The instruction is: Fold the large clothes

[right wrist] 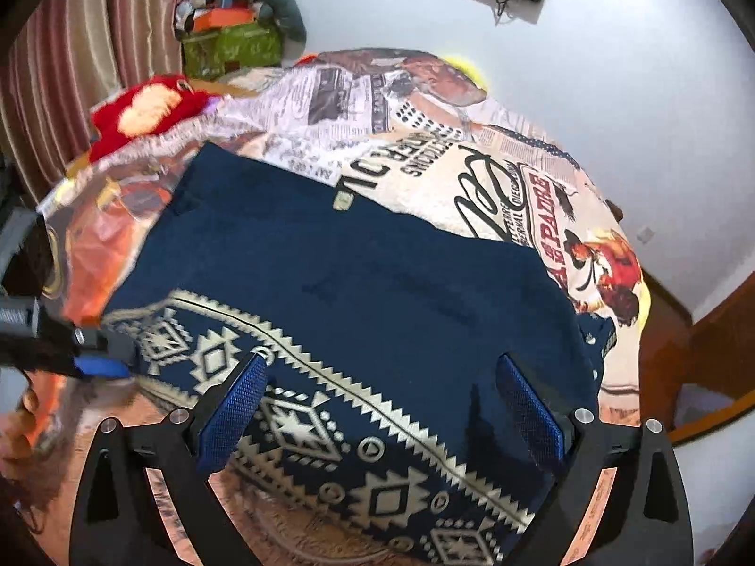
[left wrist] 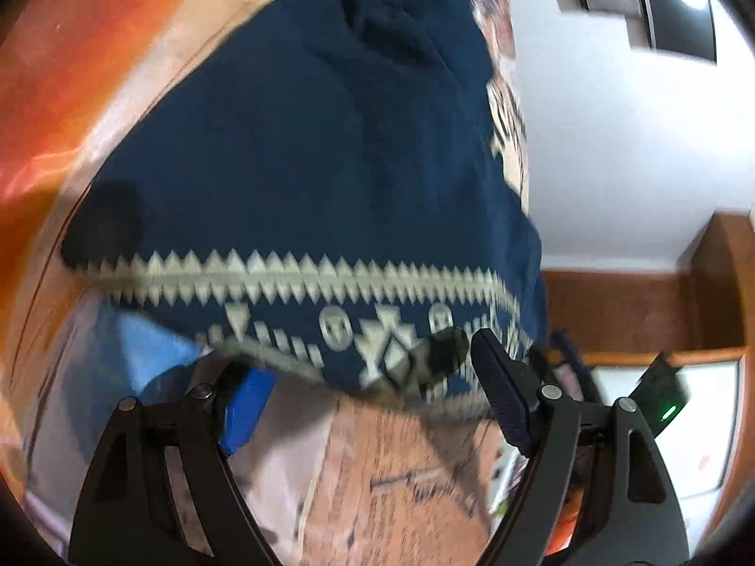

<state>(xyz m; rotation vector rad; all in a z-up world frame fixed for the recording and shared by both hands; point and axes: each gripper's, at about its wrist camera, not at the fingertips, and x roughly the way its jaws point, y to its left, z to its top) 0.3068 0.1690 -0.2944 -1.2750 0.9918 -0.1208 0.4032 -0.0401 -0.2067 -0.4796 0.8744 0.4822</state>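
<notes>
Both tongs are standing apart right now, and we're looking down them at the work. Our right gripper (right wrist: 377,420) is hanging over the navy garment (right wrist: 358,283) with its blue-padded fingers (right wrist: 231,410) spread wide; cloth is lying under the gap, and neither pad seems to be pressing on it. Our left gripper (left wrist: 363,396) is also gaping, its jaws well apart, hovering at the patterned hem; the picture is smeared here, but the pads look clear of the fabric, with nothing pinched between them.

We're seeing the navy garment (left wrist: 306,155) spread across the bed, lying on the printed bedspread (right wrist: 495,165), a cream cover with newspaper-style lettering and pictures. A cream zigzag band (right wrist: 358,391) is running across the cloth, with diamond motifs below it toward the near edge. From the right wrist, the left gripper (right wrist: 101,363) is showing at the left edge, just beside the garment's patterned corner.

Further back we're catching a red plush item (right wrist: 146,113) near the striped curtain (right wrist: 61,61), a green box (right wrist: 231,49) piled with clutter, and a white wall (right wrist: 613,70) behind. On the left wrist side, an orange glossy surface (left wrist: 71,70) is filling the upper left.
</notes>
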